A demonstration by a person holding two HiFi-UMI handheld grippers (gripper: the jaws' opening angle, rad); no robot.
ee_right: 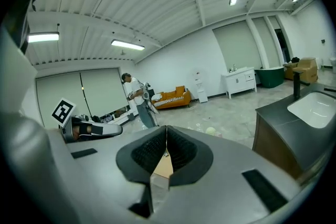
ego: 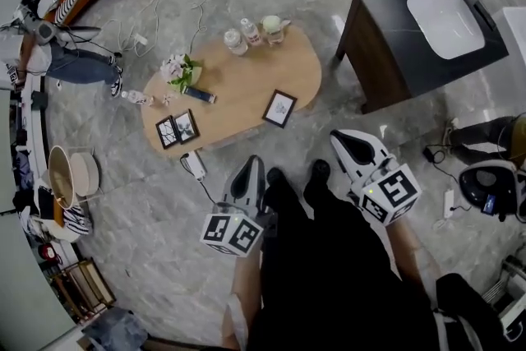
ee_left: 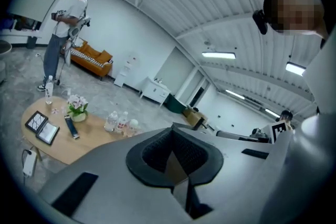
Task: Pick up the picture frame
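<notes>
Left gripper (ego: 251,167) and right gripper (ego: 348,142) clenched, empty, well apart from oval wooden tabletop (ego: 238,82); leaves black rectangular picture frame (ego: 279,108) untouched.

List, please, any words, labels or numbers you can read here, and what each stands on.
None can be read.
Bottles: labels too small.
Frame: picture too small to tell any words.
Left gripper and right gripper: cubes bear square markers only, no words.

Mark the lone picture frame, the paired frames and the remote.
lone picture frame (ego: 279,108): head view, its centre.
paired frames (ego: 186,126): head view, right frame's middle.
remote (ego: 200,95): head view, its middle.
</notes>
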